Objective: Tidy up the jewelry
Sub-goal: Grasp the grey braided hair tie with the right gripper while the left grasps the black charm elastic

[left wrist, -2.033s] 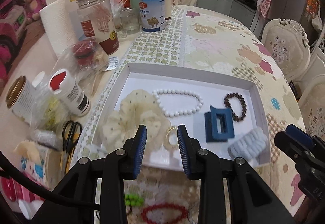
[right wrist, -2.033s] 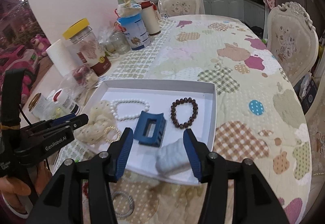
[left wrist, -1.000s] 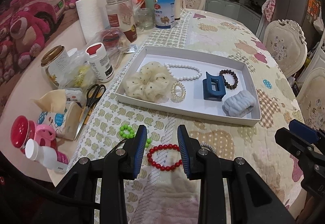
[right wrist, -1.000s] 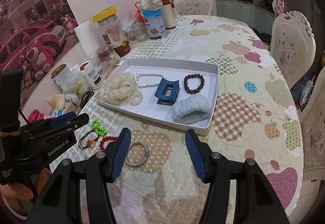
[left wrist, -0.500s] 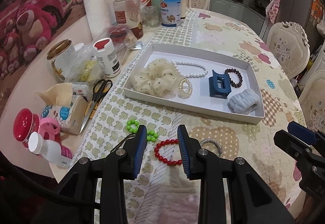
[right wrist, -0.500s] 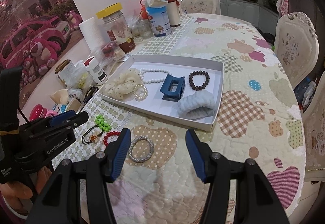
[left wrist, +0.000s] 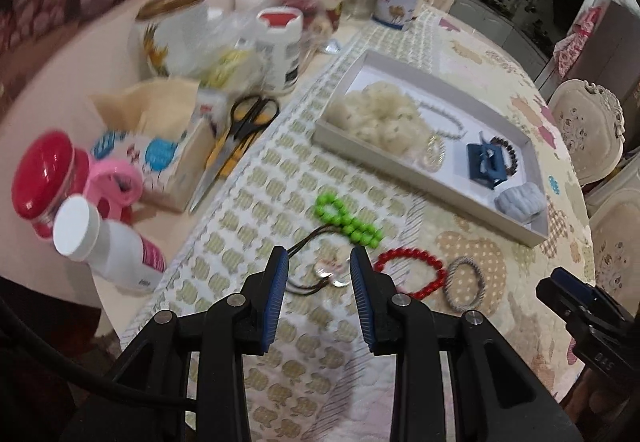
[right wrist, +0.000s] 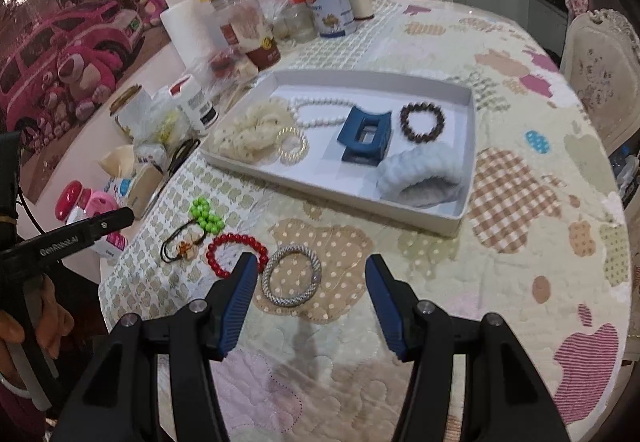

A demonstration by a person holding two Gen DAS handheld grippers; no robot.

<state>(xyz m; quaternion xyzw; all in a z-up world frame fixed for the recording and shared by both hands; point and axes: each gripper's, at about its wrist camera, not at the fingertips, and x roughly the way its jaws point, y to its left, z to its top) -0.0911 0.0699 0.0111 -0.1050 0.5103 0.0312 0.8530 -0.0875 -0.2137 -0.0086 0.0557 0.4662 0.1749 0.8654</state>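
A white tray [right wrist: 460, 219] holds a cream scrunchie [right wrist: 250, 129], a pearl bracelet [right wrist: 320, 109], a gold coil ring [right wrist: 293, 145], a blue claw clip [right wrist: 364, 137], a dark bead bracelet [right wrist: 423, 121] and a pale blue band [right wrist: 422, 177]. On the cloth in front lie a green bead bracelet [left wrist: 347, 217], a black cord hair tie with a charm [left wrist: 320, 268], a red bead bracelet [left wrist: 410, 272] and a silver bangle [right wrist: 291, 274]. My left gripper [left wrist: 318, 270] is open over the hair tie. My right gripper [right wrist: 310, 282] is open around the silver bangle, above it.
Left of the tray stand jars, bottles, a paper roll [right wrist: 182, 27], scissors [left wrist: 240, 133], a tissue box [left wrist: 160, 153] and a red-lidded jar [left wrist: 44, 169]. The table edge runs close below the loose jewelry. Chairs [right wrist: 604, 69] stand on the right.
Both grippers have pulled back from the tray toward the near table edge and lowered. The left has swung left over the hair tie; the right has come down over the silver bangle.
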